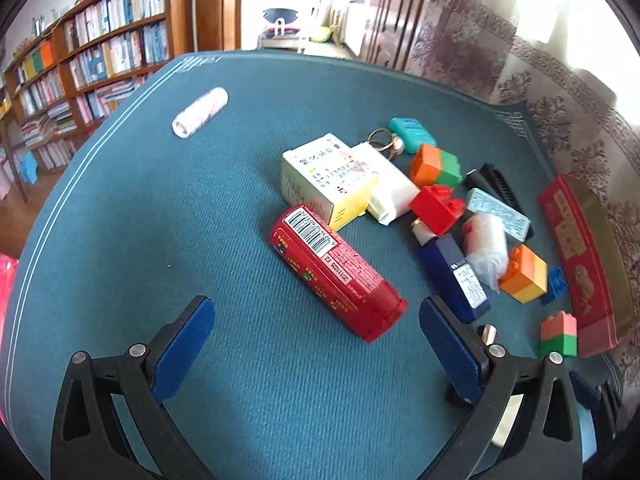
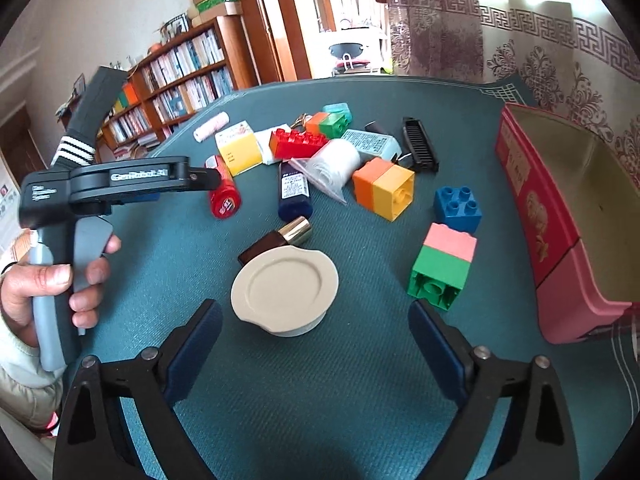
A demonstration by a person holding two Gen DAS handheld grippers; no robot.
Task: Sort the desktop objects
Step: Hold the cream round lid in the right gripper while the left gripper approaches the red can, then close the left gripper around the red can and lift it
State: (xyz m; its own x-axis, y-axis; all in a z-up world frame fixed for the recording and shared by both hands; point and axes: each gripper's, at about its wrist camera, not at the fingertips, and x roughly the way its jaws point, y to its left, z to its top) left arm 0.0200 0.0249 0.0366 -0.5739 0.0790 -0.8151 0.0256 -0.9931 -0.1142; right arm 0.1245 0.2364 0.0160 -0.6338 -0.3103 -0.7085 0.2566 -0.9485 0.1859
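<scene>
- Left wrist view: left gripper [image 1: 316, 322] spread wide, holding nothing; red tube [image 1: 335, 274] lies on the table [image 1: 160, 220] just ahead, between the fingers.
- Right wrist view: right gripper [image 2: 316, 320] wide, empty; beige lid [image 2: 284, 288] just ahead, pink-green block [image 2: 442, 268] ahead right.
</scene>
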